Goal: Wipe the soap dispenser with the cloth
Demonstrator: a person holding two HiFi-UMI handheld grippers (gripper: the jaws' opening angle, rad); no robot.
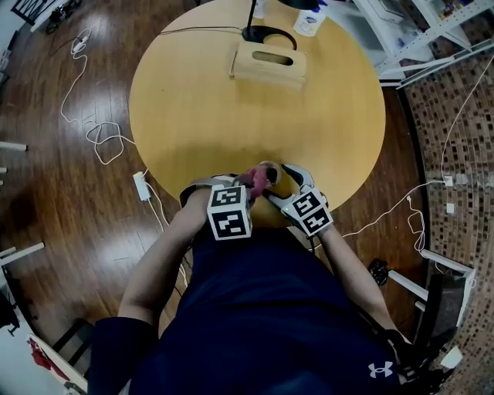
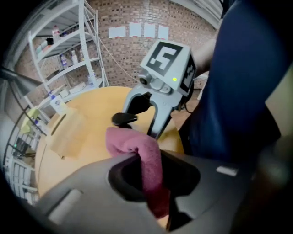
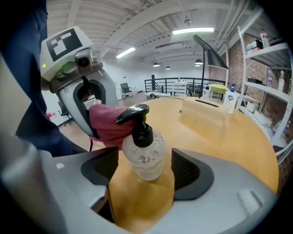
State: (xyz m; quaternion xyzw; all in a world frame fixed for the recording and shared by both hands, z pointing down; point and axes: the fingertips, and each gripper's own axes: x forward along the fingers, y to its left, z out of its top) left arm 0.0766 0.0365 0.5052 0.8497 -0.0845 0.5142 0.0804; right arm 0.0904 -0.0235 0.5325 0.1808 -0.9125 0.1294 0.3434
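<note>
A clear soap dispenser [image 3: 145, 155] with a black pump stands on the round wooden table [image 1: 193, 116] near its front edge. It sits between the jaws of my right gripper [image 3: 142, 171], which are open, with a thin gap showing on each side of the bottle. My left gripper [image 2: 153, 183] is shut on a pink cloth [image 2: 142, 155]. The cloth [image 3: 107, 125] rests against the dispenser's left side, just under the pump. In the head view both grippers [image 1: 245, 183] [image 1: 279, 183] meet at the cloth [image 1: 257, 183]; the person's arms hide most of the bottle.
A wooden box with a slot [image 1: 268, 62] lies at the table's far side, beside a black lamp base [image 1: 266, 35] and a white bottle [image 1: 310, 19]. White cables [image 1: 100, 139] trail on the floor to the left. Metal shelves [image 3: 270, 68] stand beyond the table.
</note>
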